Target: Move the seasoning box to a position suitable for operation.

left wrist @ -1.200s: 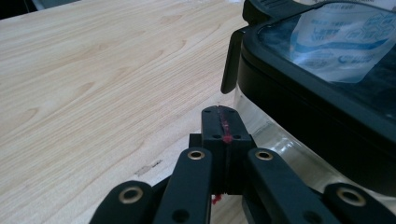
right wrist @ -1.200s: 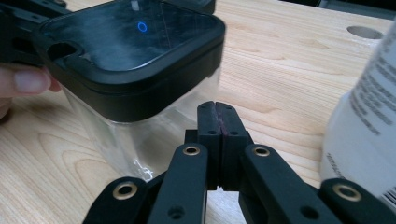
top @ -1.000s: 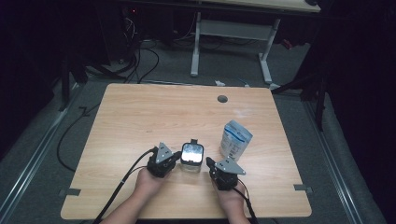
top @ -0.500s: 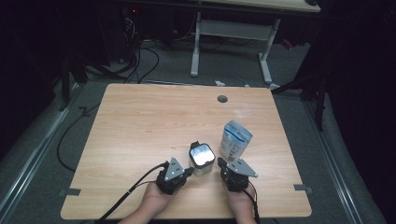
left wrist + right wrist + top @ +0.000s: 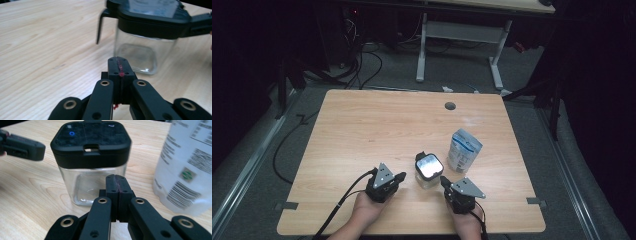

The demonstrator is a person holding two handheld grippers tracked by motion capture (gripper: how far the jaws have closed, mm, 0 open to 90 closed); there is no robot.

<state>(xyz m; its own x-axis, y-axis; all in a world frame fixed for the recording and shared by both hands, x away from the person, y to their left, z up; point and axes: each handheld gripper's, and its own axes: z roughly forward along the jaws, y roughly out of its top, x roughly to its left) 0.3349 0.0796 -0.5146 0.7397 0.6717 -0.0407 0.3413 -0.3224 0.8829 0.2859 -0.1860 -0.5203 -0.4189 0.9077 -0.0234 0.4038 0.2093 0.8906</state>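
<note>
Approach step: both tools flank 1 clear square jar point(image 5: 428, 171) with a black lid, near the tabletop's front edge, nothing gripped yet. Left tool point(image 5: 400, 176) jaws fully closed, empty; right tool point(image 5: 443, 179) same. 1 white-and-blue pouch point(image 5: 464, 149) stands just beside the jar toward the right edge. Next move likely needs 1 tool opened wide enough to straddle the jar or its lid.

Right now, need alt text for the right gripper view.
A square clear glass jar with a black lid stands on the wooden table, just beyond the shut, empty right gripper. A white printed pouch stands at the right, and the left gripper reaches in from the left.
</note>
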